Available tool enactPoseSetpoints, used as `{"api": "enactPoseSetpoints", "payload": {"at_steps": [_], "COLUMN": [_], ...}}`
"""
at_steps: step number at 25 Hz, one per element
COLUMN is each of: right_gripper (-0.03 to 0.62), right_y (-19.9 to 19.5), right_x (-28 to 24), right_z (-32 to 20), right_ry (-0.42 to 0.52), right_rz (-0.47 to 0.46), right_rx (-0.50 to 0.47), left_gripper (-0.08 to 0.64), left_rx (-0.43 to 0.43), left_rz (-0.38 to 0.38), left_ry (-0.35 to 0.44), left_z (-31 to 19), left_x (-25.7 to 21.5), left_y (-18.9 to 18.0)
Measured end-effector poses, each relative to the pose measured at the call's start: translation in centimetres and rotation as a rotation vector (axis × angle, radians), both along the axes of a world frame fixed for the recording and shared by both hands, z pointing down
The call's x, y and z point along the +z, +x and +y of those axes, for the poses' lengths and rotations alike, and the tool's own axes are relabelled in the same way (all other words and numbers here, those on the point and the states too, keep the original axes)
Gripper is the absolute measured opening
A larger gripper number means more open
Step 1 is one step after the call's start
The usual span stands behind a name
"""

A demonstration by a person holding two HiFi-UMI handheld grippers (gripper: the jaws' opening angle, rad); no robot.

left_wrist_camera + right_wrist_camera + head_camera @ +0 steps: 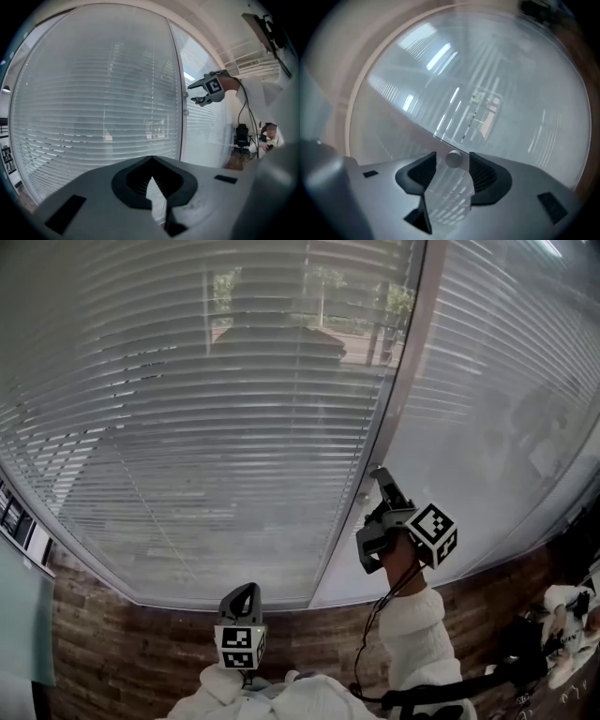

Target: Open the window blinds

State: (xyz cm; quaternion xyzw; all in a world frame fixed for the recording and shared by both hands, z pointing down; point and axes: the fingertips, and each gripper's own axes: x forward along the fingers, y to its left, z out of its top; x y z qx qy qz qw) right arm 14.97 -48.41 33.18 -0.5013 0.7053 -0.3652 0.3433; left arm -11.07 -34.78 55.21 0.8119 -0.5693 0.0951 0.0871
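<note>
Right gripper [379, 480] up at the window frame [394, 399], fingers spread astride the small round knob [453, 159] that likely tilts the blinds [234, 427] — poised to pinch; left gripper [151, 180] idles low, fingers pressed together.

A brown wood-plank floor [122, 652] runs as a band beneath both claws. It passes close under the left claw [245, 591] and lies well below the right claw [379, 474]. Far to the right of the right claw and lower down, a dark bulky object [517, 643] sits on the planks. White things [565, 601] lie just beside it, too small to identify. In the left gripper view, a black office chair [241, 135] stands on the floor, below and to the right of the right claw.
</note>
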Motion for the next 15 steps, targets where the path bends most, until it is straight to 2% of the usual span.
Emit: {"api": "enactPoseSetpoints", "payload": {"at_steps": [1,2,4,9,11,15], "right_gripper": [0.209,0.209,0.209,0.206,0.144,0.133], "right_y": [0.1,0.0,-0.4,0.1,0.1,0.1], "right_x": [0.3,0.8,1.7,1.3,1.5,1.4], "right_z": [-0.3,-0.6,-1.3,-2.2,-2.3,-2.2], "right_ry": [-0.013,-0.029,-0.070,-0.085,-0.102,-0.102], "right_rz": [-0.149,-0.255,-0.374,-0.441,-0.440,-0.421], "right_rx": [0.004,0.004,0.009,0.054,0.057,0.063], "left_gripper": [0.002,0.002,0.002,0.002,0.002,0.002], "left_rx": [0.007,0.013,0.020,0.003,-0.012,-0.035], "left_rz": [0.002,0.002,0.004,0.009,0.011,0.018], "left_ry": [0.000,-0.001,-0.002,-0.004,-0.009,-0.019], "left_z": [0.0,0.1,0.2,0.2,0.1,0.0], "left_x": [0.1,0.2,0.2,0.5,0.7,0.9], "left_y": [0.2,0.5,0.7,-0.3,-1.1,-2.1]}}
